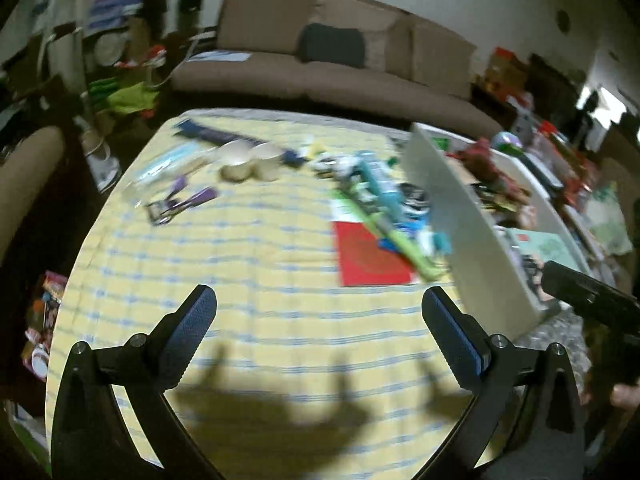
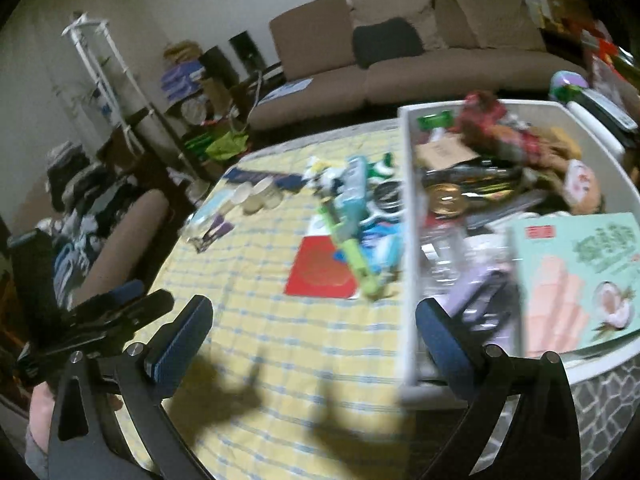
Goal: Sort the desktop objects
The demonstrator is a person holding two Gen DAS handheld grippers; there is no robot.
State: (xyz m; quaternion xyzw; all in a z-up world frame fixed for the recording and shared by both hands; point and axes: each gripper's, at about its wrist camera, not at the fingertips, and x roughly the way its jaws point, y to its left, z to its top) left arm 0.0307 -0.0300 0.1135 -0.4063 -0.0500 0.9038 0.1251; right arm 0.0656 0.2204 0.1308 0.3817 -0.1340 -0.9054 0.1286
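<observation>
Here, both tools, left (image 1: 319, 304) and right (image 2: 314, 314), hover spread and empty over the table (image 1: 240, 272); the clutter pile (image 1: 384, 208) lies ahead, running lengthwise beside the bin (image 1: 460, 216), nearer the right tool.

Tabletop (image 1: 240, 280): matt checked cloth. White bin (image 2: 406, 240): smooth plastic. Fingers (image 1: 196, 328): textured blue pads. Red envelope (image 1: 368, 256): paper.

No readable text anywhere; motion blur. Mint-green snack box (image 2: 576, 276) in the white bin (image 2: 408, 240) carries large green lettering and a small red label, both illegible. Red envelope (image 1: 370, 254) shows a faint, unreadable emblem.
</observation>
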